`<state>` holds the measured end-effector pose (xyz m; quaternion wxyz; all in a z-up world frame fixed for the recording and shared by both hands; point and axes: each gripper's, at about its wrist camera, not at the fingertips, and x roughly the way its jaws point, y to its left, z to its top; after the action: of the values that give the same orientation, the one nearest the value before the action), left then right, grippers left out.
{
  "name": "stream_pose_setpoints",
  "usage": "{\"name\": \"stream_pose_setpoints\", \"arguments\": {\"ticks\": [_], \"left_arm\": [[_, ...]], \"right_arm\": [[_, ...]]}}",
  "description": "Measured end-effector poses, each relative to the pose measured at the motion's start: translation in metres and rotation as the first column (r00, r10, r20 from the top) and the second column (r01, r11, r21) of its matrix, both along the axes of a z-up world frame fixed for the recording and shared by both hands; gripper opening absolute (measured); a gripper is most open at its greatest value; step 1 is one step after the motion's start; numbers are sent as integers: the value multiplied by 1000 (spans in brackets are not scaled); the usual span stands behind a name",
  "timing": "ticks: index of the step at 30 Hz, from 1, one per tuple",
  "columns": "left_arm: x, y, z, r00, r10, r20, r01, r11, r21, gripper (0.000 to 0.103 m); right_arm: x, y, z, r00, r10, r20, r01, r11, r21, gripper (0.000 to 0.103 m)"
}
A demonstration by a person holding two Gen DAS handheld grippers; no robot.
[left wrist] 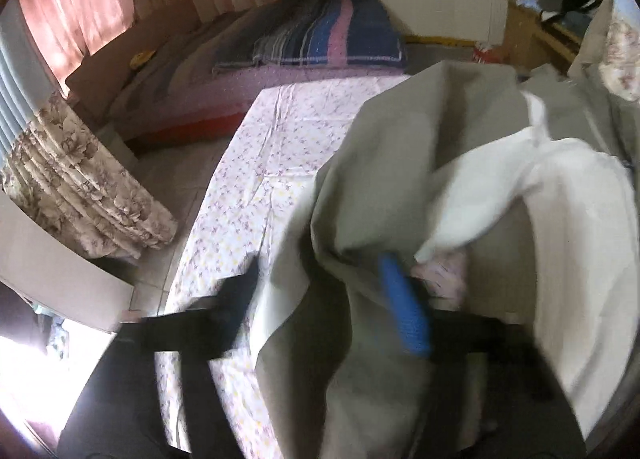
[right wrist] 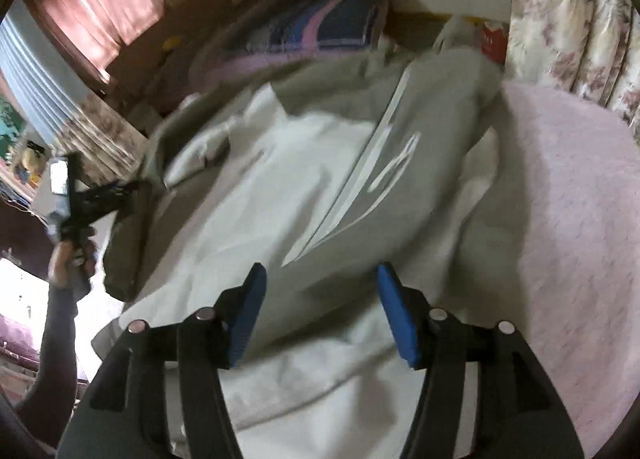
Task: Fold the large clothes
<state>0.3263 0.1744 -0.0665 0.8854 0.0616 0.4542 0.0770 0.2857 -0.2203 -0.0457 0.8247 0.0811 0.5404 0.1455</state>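
While both wrist views are smeared by motion blur, the main thing is plain: a large grey-green garment [right wrist: 320,163] with a pale white lining lies heaped on a table, partly turned inside out, a long seam or zip line with pale markings running down its front. Under it on one side is a white floral tablecloth [left wrist: 256,163]; on the other, in the right wrist view, the surface looks plain pink.

Seen from its own camera, the right gripper [right wrist: 320,299] hangs just above the near edge of the garment with its blue pads [right wrist: 400,319] spread apart and no cloth pinched between them. The left gripper [left wrist: 320,291] also stands spread: one blue pad shows, the other finger is dark and blurred, and a fold of the garment drapes loosely across the gap, not squeezed. From the right wrist view the same tool appears at the far left, gripped by a hand [right wrist: 68,255] in a dark sleeve.

Beyond lie a bed with a striped folded blanket [left wrist: 320,35], pink curtains [left wrist: 76,7] and a wooden shelf unit [left wrist: 536,31] heaped with dark clothes; its contents are too blurred to name.
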Motion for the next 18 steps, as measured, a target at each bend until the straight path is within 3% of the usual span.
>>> {"name": "stream_pose_setpoints", "arguments": {"ticks": [3,4,5,7,9,10,12,15,16,18], "left_arm": [[-20,4,2,1000,-26,12,26,1000,3,78],[-23,10,1,999,-30,13,30,1000,1,80],[-24,12,0,999,-32,11,32,999,3,81],[-30,15,0,1000,-26,10,26,1000,12,81],[-33,17,1,1000,-16,3,16,1000,9,81],[-39,18,2,1000,-16,4,16,1000,5,83],[-45,18,4,1000,-22,1,22,1000,-8,89],[-46,19,-4,999,-30,-20,30,1000,-10,92],[-46,20,-8,999,-30,-29,30,1000,-8,92],[-42,20,-17,999,-24,-47,23,1000,-16,91]], "right_arm": [[6,18,-32,997,27,-70,-31,998,-62,58],[5,29,-44,995,67,-74,-73,994,-76,46],[7,35,-49,993,99,-70,-105,990,-90,16],[9,42,-50,989,148,-10,-147,967,-206,9],[-9,55,-21,961,236,145,-137,859,-494,6],[-15,53,-7,944,259,204,-90,798,-596,5],[-19,33,17,935,252,251,-11,727,-687,5],[-18,-29,52,929,184,321,169,562,-810,4],[-14,-59,59,932,144,332,225,487,-844,3],[-2,-109,62,938,78,337,286,375,-882,2]]}}
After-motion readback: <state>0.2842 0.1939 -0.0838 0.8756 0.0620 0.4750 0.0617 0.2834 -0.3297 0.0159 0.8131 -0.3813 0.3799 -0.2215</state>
